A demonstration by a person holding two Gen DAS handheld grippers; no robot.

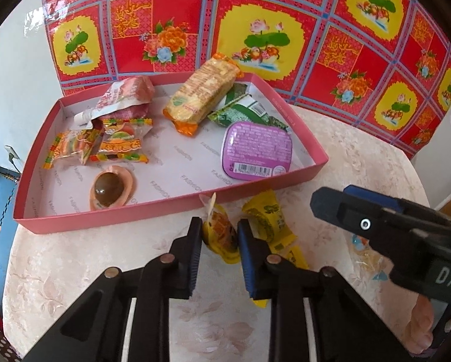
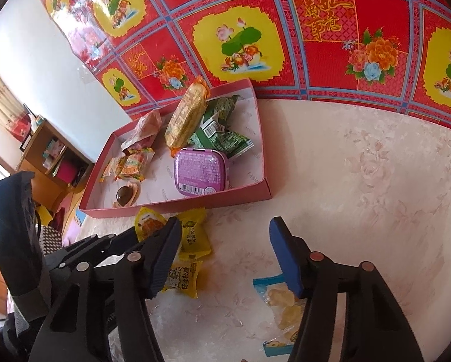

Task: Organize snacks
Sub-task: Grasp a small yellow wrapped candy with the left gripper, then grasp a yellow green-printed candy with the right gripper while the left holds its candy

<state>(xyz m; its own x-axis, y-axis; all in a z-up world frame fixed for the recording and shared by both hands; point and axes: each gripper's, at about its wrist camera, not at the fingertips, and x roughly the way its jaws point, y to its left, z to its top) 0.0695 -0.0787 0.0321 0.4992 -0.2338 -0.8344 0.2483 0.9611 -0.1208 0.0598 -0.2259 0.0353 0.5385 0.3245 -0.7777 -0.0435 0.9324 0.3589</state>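
Observation:
A shallow pink box (image 1: 120, 217) (image 2: 195, 202) lies on the pale floral table and holds several snacks. Just in front of its near wall, my left gripper (image 1: 220, 241) is shut on a small yellow packet with a brown picture (image 1: 218, 232) (image 2: 147, 223). Two more yellow candy packets (image 1: 267, 217) (image 2: 192, 233) lie beside it on the table. My right gripper (image 2: 225, 256) (image 1: 340, 200) hovers open over bare table to the right of them, nothing between its fingers. A clear blue-edged packet of pale yellow pieces (image 2: 281, 301) lies under its right finger.
In the box are a purple tin (image 1: 257, 150), a long cracker pack (image 1: 204, 90), a green packet (image 1: 243, 111), gummy packets (image 1: 105, 147), a pink pouch (image 1: 126, 96) and a brown sweet in a pink shell (image 1: 109, 191). A red patterned sheet (image 2: 316, 45) backs the table.

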